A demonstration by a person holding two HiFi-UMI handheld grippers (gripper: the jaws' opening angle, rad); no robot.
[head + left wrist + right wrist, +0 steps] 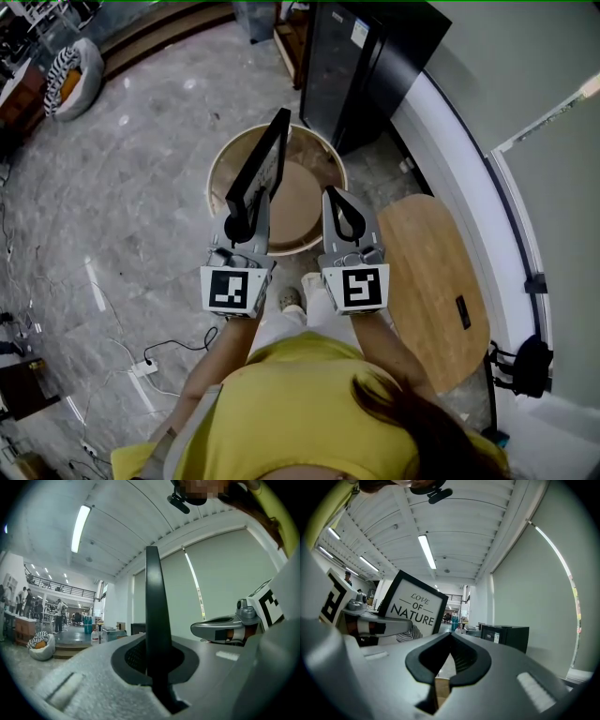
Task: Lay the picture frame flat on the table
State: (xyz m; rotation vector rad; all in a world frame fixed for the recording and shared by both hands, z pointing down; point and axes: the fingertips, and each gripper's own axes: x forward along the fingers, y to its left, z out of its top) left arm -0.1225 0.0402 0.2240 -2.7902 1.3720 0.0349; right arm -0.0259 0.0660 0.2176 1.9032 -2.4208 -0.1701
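A black picture frame (265,161) stands on edge above the round wooden table (305,202), with my left gripper (246,222) shut on its lower near corner. In the left gripper view the frame (153,597) shows edge-on as a dark bar rising from between the jaws (157,665). Its front, a white print reading "LOVE OF NATURE" (415,609), faces my right gripper. That right gripper (343,214) hovers beside the left one at the table's near rim, shut with nothing in it (449,641). Each gripper shows in the other's view: the right gripper (220,631) and the left gripper (370,620).
A second, oval wooden table (431,277) stands to the right, against a curved white wall (473,155). A black cabinet (361,56) stands behind the round table. On the stone floor lie cables and a power strip (148,364); a striped cushion (70,70) sits far left.
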